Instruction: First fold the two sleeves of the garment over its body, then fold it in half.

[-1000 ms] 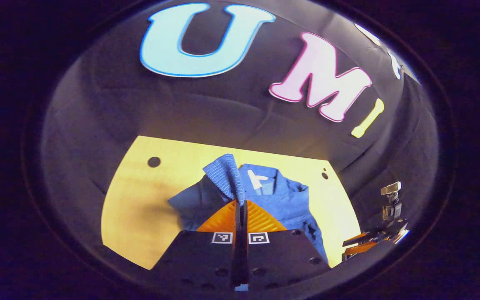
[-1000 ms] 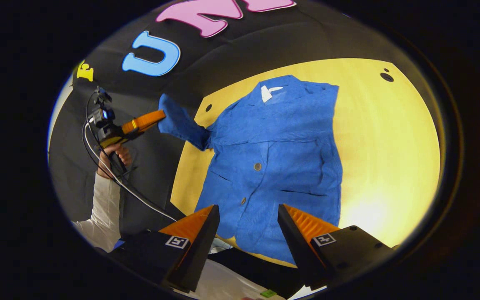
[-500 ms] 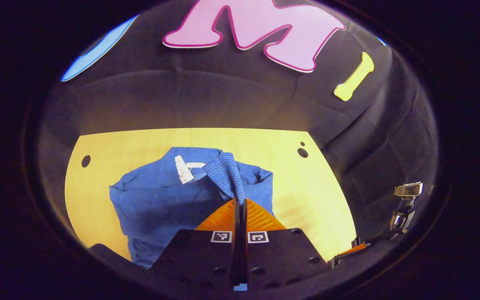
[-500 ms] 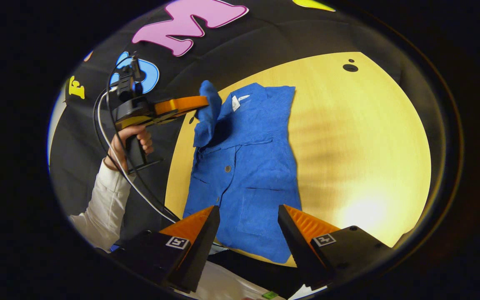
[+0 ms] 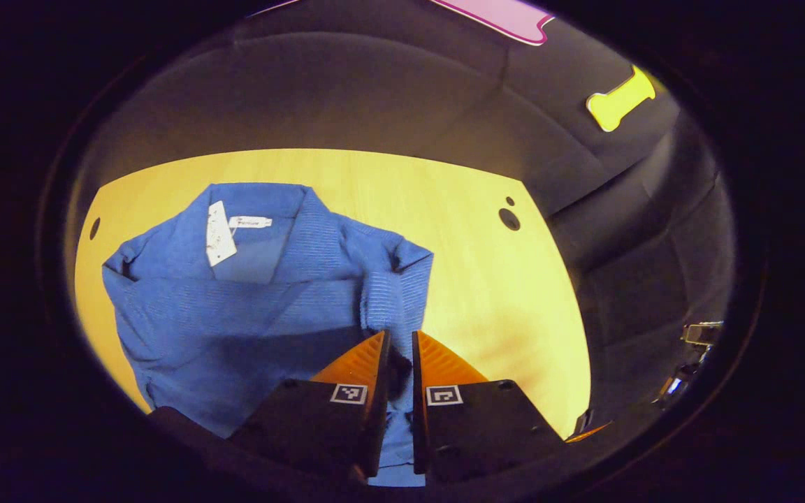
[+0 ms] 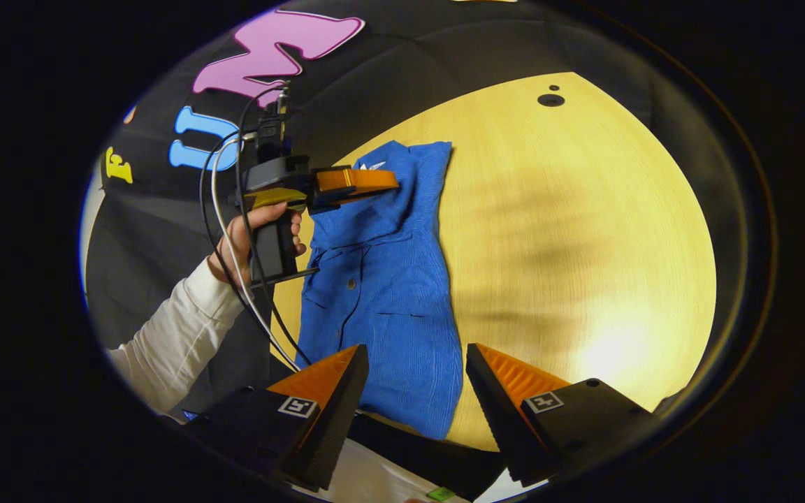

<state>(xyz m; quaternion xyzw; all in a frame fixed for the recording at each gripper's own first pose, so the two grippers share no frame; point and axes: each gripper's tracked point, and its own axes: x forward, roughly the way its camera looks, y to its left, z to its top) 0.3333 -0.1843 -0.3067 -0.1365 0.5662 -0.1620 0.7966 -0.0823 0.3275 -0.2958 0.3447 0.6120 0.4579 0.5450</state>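
Blue jacket (image 6: 388, 279) is lying flat on the bench (image 6: 584, 244), collar toward the far edge, one sleeve (image 5: 392, 293) lying folded across the chest. Left tool (image 5: 400, 349) is hovering over that sleeve with fingers slightly apart; probably not gripping cloth, though the gap is dark. In the right gripper view a hand (image 6: 259, 234) is holding that left tool (image 6: 392, 183) above the collar area. Right tool (image 6: 416, 381) is sitting wide apart, gripping nothing, near the jacket's hem.

Warmly lit wooden table (image 6: 584, 230) against black cloth wall (image 5: 374, 98).
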